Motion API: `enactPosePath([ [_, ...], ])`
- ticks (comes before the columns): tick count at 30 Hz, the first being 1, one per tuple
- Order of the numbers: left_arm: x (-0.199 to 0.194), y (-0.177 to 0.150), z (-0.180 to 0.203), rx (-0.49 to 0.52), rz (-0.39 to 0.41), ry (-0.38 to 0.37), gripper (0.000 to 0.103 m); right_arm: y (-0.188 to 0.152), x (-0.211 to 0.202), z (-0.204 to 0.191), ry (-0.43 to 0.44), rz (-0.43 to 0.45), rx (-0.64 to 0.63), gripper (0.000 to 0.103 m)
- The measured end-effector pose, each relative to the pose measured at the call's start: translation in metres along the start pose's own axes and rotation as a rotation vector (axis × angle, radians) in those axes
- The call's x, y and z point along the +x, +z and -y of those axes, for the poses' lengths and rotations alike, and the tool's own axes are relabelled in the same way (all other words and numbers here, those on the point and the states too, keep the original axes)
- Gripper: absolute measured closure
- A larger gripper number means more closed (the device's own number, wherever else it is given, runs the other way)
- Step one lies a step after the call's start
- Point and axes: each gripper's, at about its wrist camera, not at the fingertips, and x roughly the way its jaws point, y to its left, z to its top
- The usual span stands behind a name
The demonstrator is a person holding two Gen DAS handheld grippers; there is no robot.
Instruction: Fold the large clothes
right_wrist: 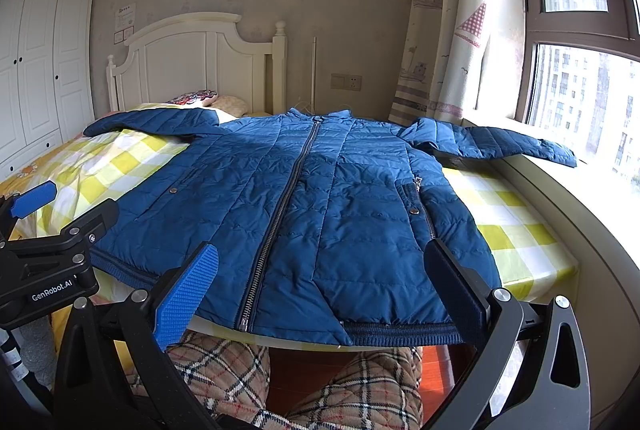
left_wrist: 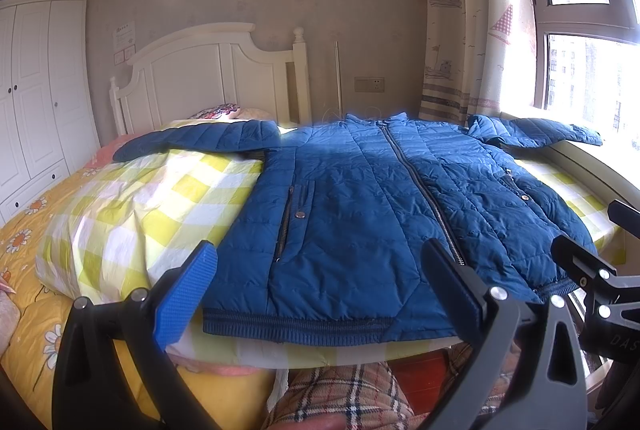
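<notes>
A: Which step is this? The blue jacket (right_wrist: 320, 205) fills the middle of the frame, spread flat and zipped, front up, both sleeves out to the sides; I judge no fold is begun.

B: Agreed; the left gripper (left_wrist: 320, 294) and right gripper (right_wrist: 332, 294) both hover at the lower edge, just short of the hem, jaws wide apart and holding nothing; the next move likely calls for taking a sleeve or a side edge and carrying it inward.

A: And the surface?

B: A yellow checked sheet (right_wrist: 508, 213) on the bed; white headboard (right_wrist: 200, 57) upper left, window (right_wrist: 580, 77) at right.
</notes>
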Motion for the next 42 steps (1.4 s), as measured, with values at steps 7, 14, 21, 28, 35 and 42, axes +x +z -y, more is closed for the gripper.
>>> enactPosePath([
  [7,0.000,0.001,0.000,-0.001,-0.001,0.000,0.002,0.000,0.000,0.000,0.001,-0.001,0.001,0.004],
  [14,-0.002,-0.002,-0.001,-0.009,-0.003,0.003,0.002,0.000,0.000,0.001,0.002,-0.002,0.002,0.004],
  [21,-0.002,-0.002,-0.001,-0.011,-0.004,0.003,0.002,-0.001,0.000,-0.001,0.003,-0.003,0.002,0.004],
  [28,-0.002,-0.002,-0.001,-0.011,-0.004,0.002,0.002,-0.003,-0.001,-0.002,0.003,-0.003,0.003,0.004],
  [35,-0.002,-0.002,-0.002,-0.014,-0.005,0.002,0.002,-0.003,-0.001,-0.002,0.003,-0.004,0.004,0.004],
  [42,0.019,0.009,0.002,0.000,-0.061,-0.070,0.002,-0.001,0.001,0.006,0.011,-0.001,0.028,0.004],
])
